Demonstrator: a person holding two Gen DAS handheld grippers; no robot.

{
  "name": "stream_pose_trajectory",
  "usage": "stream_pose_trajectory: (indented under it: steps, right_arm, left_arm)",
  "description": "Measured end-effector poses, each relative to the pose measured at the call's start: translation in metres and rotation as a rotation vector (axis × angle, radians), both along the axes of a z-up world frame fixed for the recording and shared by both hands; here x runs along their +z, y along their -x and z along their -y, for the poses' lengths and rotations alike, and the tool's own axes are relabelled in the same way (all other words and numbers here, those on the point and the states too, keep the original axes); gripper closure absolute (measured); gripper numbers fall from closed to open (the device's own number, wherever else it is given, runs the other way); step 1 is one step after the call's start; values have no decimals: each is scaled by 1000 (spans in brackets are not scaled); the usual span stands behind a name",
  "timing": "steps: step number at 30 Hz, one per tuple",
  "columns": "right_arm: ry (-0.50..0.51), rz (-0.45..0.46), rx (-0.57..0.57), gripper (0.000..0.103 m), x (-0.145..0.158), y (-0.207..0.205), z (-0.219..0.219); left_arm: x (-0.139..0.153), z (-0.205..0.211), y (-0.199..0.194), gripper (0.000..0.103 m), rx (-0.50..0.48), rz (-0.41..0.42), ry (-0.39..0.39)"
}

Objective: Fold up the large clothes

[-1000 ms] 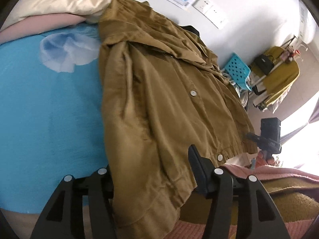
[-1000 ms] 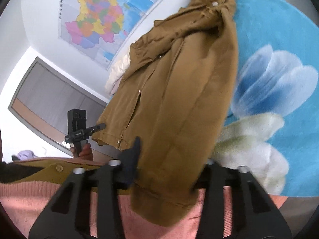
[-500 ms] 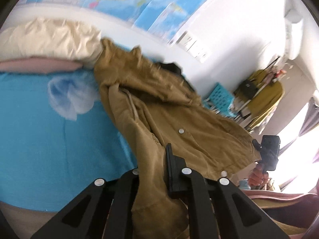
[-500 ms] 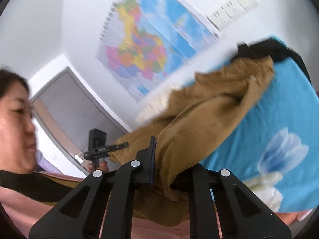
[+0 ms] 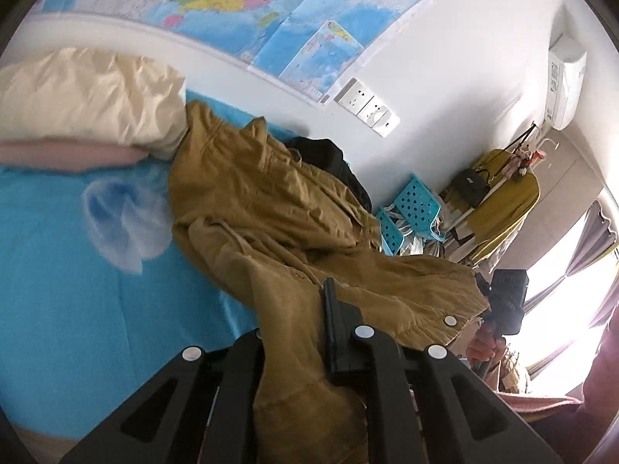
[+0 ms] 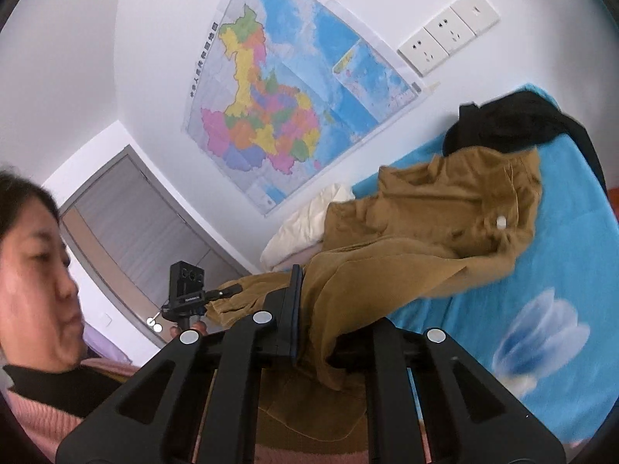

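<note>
A large mustard-brown jacket [image 5: 271,208] with white snap buttons lies on the blue bed sheet [image 5: 77,290], its near hem lifted off the bed. My left gripper [image 5: 294,332] is shut on one part of the hem. My right gripper [image 6: 329,328] is shut on another part of the hem, and the jacket [image 6: 425,239] stretches from it toward the wall. The other gripper shows in each view, off to the side.
A cream pillow [image 5: 85,96] lies at the head of the bed. A black garment [image 6: 510,120] lies by the wall behind the jacket. Blue plastic baskets [image 5: 418,205] and a clothes rack [image 5: 506,197] stand beside the bed. The person's face [image 6: 35,278] is close on the left.
Both grippers have risen with the jacket's hem and tilted up toward the wall. The near part of the jacket has come off the bed and bunched toward the collar.
</note>
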State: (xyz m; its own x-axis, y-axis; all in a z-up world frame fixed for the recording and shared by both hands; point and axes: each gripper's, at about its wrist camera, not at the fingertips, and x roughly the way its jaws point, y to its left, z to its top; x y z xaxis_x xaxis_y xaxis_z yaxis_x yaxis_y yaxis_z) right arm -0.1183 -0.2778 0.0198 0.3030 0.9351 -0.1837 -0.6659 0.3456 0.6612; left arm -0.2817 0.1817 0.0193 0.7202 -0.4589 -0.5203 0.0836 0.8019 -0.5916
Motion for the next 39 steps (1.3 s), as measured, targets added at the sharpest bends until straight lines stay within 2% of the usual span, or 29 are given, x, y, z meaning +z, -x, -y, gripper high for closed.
stream_pose_trajectory:
  steps: [6,13,31,39]
  right_arm:
    - [10,13,-39,93,24,-39,-8]
    - [20,-6,-66,93,34,-83,-17]
    - [34,-34,-81,92,37,-115,-27]
    - [55,-39,-92,92,37,-125,-33]
  left_arm:
    - [35,0,-34,92,-23,16,-81]
    - [55,-5,-76,91,-35,12,-130]
    - [60,-10,-109,91,-16,0,-176]
    - [61,-1,-117,91,16,-3,-277]
